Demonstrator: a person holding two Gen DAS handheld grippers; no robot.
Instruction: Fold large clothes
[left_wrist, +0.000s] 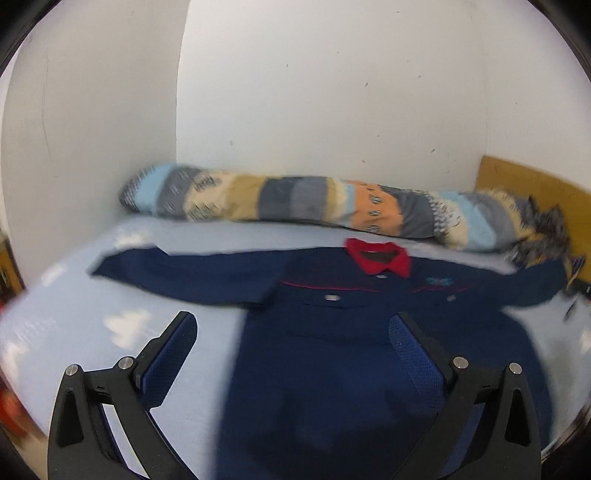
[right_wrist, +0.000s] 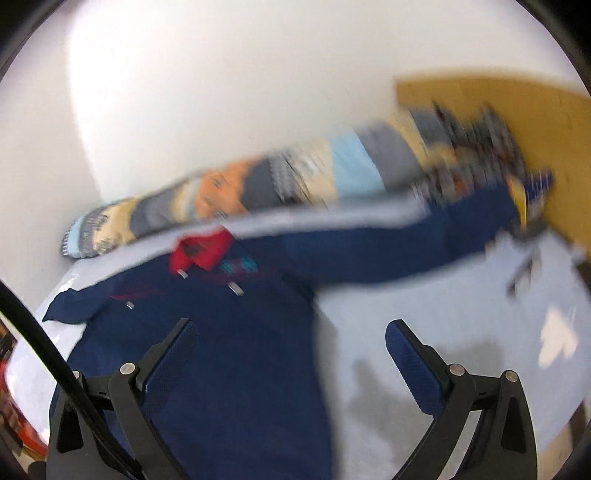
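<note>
Navy shirt (left_wrist: 332, 350) with a red collar (left_wrist: 378, 258) lay face up and spread flat on the light blue bed sheet (left_wrist: 92, 332), collar toward the wall, both sleeves stretched out to the sides; left sleeve (left_wrist: 184, 273) reached toward the bed corner, right sleeve (right_wrist: 406, 243) ran toward the yellow headboard (right_wrist: 517, 122). Patchwork rolled quilt (left_wrist: 314, 206) sat along the wall just behind the collar, apart from it. Left gripper (left_wrist: 291, 332) hovered over the shirt's left side, jaws spread wide, nothing between them; right gripper (right_wrist: 291, 339) also wide and empty, over the shirt's right edge and bare sheet. Both views motion-blurred, so fine detail was lost. Shirt looked like a thick work-wear weave: light, soft, floppy, would drape and drag on the sheet, not slippery, not fragile; metal snaps (left_wrist: 331, 297) on the chest. Best hold was probably a pinch at the cuff or shoulder seam on each side, folding the sleeves inward first. No containers in view. Dark clutter near the headboard was too blurred to tell.
</note>
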